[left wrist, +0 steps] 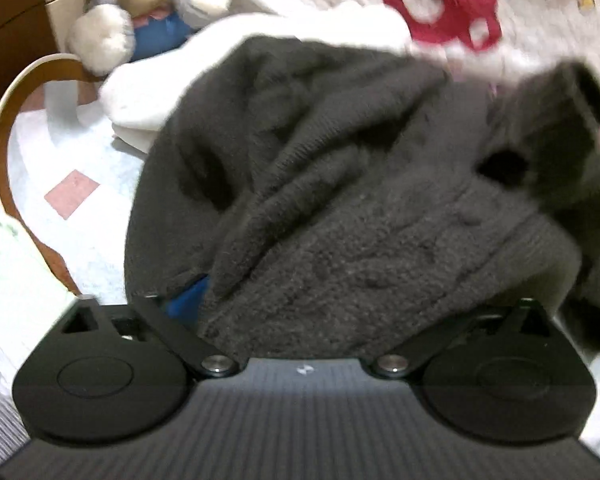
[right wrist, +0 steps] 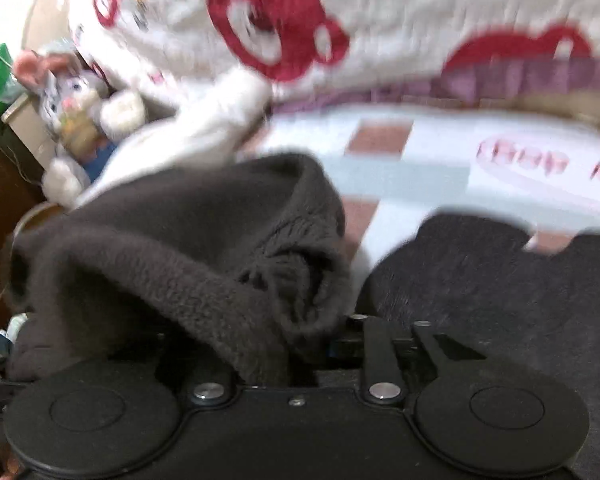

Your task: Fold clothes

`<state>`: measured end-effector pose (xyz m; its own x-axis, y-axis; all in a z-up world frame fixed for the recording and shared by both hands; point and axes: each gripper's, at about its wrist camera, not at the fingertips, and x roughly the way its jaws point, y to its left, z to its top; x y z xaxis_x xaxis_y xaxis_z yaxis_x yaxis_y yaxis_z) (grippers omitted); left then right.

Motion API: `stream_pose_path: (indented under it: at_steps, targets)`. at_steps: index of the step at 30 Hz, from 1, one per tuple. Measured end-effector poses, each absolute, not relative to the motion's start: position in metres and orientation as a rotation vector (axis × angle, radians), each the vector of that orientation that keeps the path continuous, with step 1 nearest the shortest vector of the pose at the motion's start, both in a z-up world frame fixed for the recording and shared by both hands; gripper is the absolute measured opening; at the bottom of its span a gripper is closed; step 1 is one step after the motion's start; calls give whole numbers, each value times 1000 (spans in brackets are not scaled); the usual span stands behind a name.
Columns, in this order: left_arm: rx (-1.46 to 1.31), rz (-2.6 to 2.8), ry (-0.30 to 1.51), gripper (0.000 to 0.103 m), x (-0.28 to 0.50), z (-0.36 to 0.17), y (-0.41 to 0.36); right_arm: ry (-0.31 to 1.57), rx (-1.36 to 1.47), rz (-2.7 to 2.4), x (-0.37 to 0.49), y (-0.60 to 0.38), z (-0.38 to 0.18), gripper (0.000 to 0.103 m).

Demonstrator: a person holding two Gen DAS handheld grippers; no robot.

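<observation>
Dark grey fleece fills the near part of both views: a thick garment (left wrist: 340, 220), bunched in deep wrinkles and not flat anywhere.

In the left wrist view the cloth lies directly over the left gripper (left wrist: 304, 320). Its linkage arms are spread apart, but the fingertips are buried under the fabric, so I cannot tell if the pads press on it.

In the right wrist view the right gripper (right wrist: 320, 344) has its arms drawn close together, and a rolled edge of the same garment (right wrist: 204, 264) goes down between them at about 6 o'clock. It seems closed on that edge, although the pads themselves are hidden.

At 3 o'clock in this view there is a second dark cloth (right wrist: 500, 280), lying flatter on the bed; I cannot tell if it is folded.

Farther, around 12 o'clock, a white blanket with red bears (right wrist: 340, 20) covers the bed, and a plush rabbit (right wrist: 80, 108) sits at 10 o'clock.

My judgement: the folding of this garment is at an early stage. It is only taken up, with no clean crease visible. Spreading, folding and smoothing are left.
</observation>
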<state>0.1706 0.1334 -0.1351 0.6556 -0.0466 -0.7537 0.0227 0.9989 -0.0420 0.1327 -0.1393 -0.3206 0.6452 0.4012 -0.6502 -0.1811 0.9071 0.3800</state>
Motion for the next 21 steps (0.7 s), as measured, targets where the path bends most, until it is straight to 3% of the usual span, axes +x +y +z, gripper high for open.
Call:
stream_pose_path:
  at_steps: [3, 5, 11, 17, 20, 21]
  targets:
    - [-61, -52, 818, 47, 170, -121, 133, 707, 275, 262, 112, -163, -292, 18]
    - [-53, -40, 801, 46, 169, -114, 129, 668, 263, 209, 105, -183, -283, 18]
    - [-26, 35, 800, 53, 165, -105, 120, 679, 163, 148, 91, -215, -282, 18]
    - [-41, 47, 812, 64, 158, -108, 131, 705, 153, 176, 89, -211, -305, 27]
    - [-62, 51, 812, 66, 158, -113, 137, 732, 126, 163, 93, -206, -315, 41]
    - [-61, 52, 808, 66, 159, -115, 138, 752, 120, 141, 96, -206, -320, 58]
